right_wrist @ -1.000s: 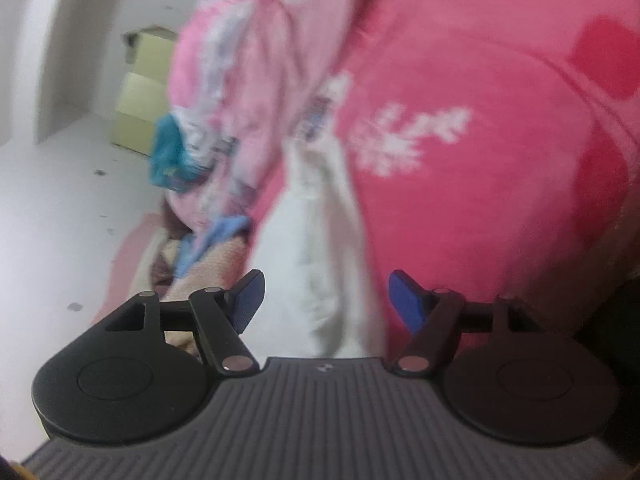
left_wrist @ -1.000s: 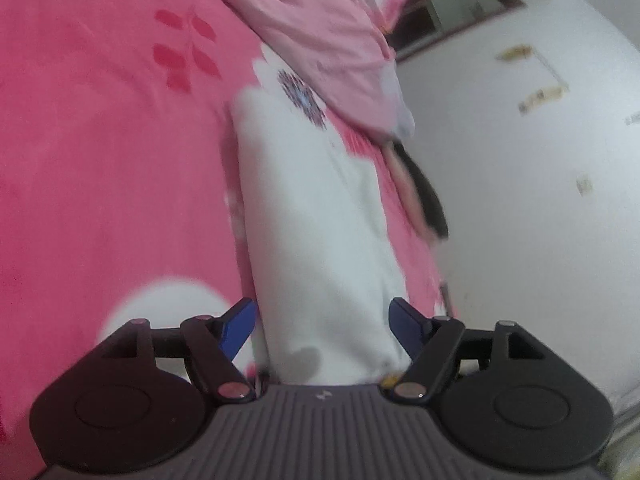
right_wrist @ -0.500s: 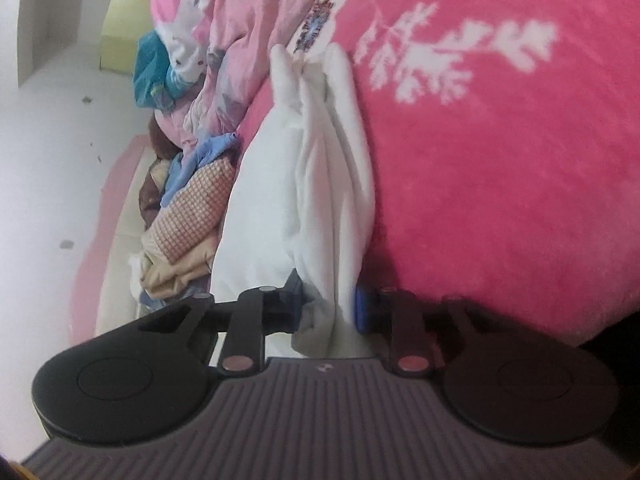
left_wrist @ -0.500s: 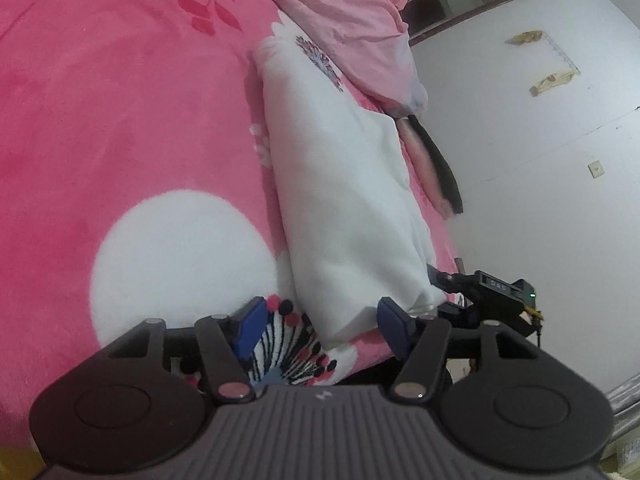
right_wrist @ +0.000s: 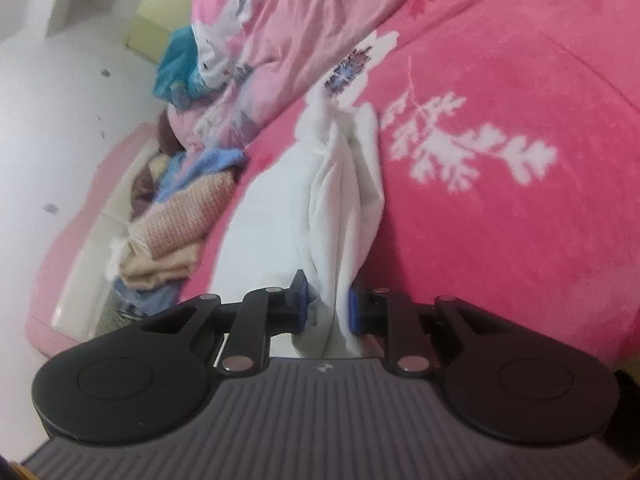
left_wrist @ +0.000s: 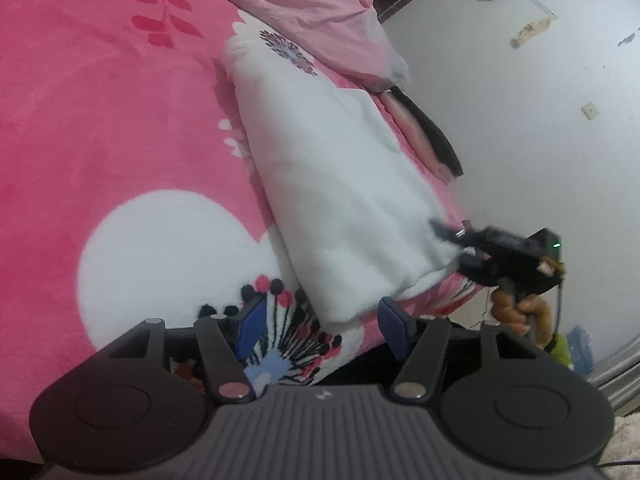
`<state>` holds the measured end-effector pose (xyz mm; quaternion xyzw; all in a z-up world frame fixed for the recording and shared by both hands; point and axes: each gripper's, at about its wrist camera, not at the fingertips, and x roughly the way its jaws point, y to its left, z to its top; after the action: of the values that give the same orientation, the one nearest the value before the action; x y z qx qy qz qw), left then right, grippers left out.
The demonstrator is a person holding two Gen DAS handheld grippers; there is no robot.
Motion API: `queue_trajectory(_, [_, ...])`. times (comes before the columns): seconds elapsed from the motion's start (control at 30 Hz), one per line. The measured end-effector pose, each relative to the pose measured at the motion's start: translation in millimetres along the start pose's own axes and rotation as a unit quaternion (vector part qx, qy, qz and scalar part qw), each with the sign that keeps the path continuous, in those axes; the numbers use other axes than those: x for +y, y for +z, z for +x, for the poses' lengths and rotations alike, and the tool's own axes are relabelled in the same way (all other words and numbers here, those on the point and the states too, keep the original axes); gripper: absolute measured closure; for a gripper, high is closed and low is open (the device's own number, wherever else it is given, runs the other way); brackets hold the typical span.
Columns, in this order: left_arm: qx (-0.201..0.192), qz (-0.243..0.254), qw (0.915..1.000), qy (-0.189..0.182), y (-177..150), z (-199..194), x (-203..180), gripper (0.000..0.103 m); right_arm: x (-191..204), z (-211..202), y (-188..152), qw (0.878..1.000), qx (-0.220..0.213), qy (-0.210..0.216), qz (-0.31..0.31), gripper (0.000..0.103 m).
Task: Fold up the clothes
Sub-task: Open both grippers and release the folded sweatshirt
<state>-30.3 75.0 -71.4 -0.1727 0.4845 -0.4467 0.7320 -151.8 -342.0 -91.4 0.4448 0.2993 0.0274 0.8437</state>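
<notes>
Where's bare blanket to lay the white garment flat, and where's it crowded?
Free: the pink blanket on the side of the white garment away from the wall, around its white patch. Crowded: the pink quilt past the garment's far end; clothes pile along the bed edge.

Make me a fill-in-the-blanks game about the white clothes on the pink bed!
1. The right tool is shut on the ____ garment.
2. The left tool is ____ and holds nothing.
3. The garment lies on a ____ blanket.

Missing words: white; open; pink
</notes>
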Motion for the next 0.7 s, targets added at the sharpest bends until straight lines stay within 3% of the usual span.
queue_trajectory(0.07, [-0.006,-0.021,0.9997,-0.014,0,4,6,0.041,-14,11,-2,1.0,0.014,-0.015,0.008,0.085])
queue_trajectory(0.17, [-0.02,-0.059,0.9973,-0.037,0,7,16,0.04,-19,5,0,1.0,0.007,0.005,0.027,0.079])
queue_trajectory(0.27, [-0.031,-0.074,0.9957,-0.046,1,12,19,0.04,-3,-14,2,0.999,-0.014,-0.035,-0.012,0.074])
queue_trajectory(0.33, [-0.038,-0.083,0.9945,-0.052,1,16,20,0.044,9,-26,5,0.997,-0.032,-0.065,-0.038,0.073])
queue_trajectory(0.37, [-0.041,-0.087,0.994,-0.053,1,18,21,0.051,19,-31,8,0.995,-0.041,-0.077,-0.056,0.072])
queue_trajectory(0.4, [-0.04,-0.079,0.995,-0.047,1,21,18,0.065,29,-35,11,0.992,-0.051,-0.09,-0.074,0.072])
queue_trajectory(0.5, [-0.035,-0.101,0.9927,-0.056,-1,32,25,0.086,66,-33,18,0.981,-0.062,-0.116,-0.14,0.072])
queue_trajectory(0.63, [-0.047,-0.1,0.9903,-0.085,-6,29,33,0.088,132,2,27,0.959,-0.041,-0.128,-0.251,0.068])
queue_trajectory(0.7, [-0.049,-0.094,0.99,-0.093,-8,30,35,0.088,174,47,31,0.934,-0.008,-0.142,-0.328,0.057])
